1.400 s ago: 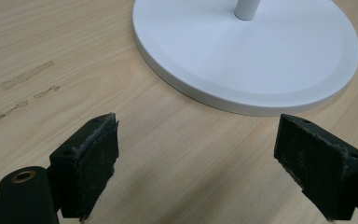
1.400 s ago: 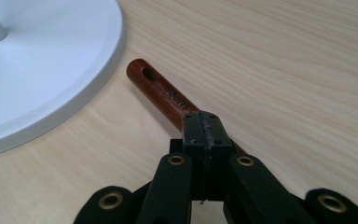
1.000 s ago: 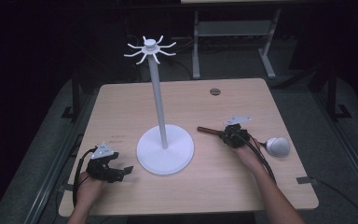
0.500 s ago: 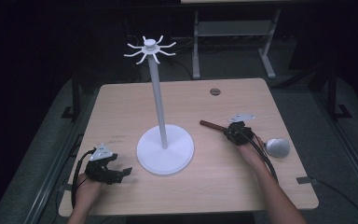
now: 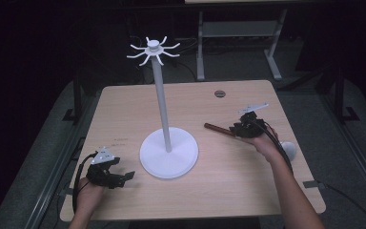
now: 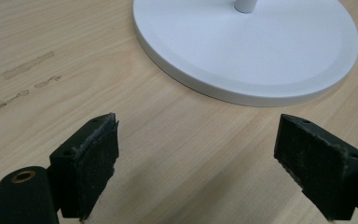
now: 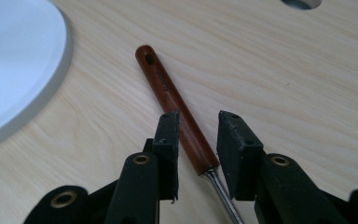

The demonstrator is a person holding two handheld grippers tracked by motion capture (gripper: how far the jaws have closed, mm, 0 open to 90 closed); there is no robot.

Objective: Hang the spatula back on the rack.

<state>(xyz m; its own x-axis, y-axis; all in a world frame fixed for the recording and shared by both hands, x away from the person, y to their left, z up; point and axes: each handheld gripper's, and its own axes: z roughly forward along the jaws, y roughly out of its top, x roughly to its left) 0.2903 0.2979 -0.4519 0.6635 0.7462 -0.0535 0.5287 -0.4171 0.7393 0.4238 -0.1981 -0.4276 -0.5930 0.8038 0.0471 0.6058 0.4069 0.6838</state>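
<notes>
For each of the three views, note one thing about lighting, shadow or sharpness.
High view: the table is lit while the room around it is nearly black. Left gripper view: the white stand base is evenly bright, and soft shadow lies under the left gripper. Right gripper view: the wooden handle is sharp with a faint sheen; the right gripper straddles it.

Dim room, pale wood-grain table [image 5: 248,191] lit from above, dark surroundings.
Grey carpet floor [image 5: 33,157] runs round the table, outward of the left claw [image 5: 119,179] and outward of the right claw [image 5: 231,130]. Far beyond both claws a grey metal frame [image 5: 240,33] with a shelf stands in shadow. A round grommet hole [image 5: 219,93] sits in the tabletop ahead of the right claw.
</notes>
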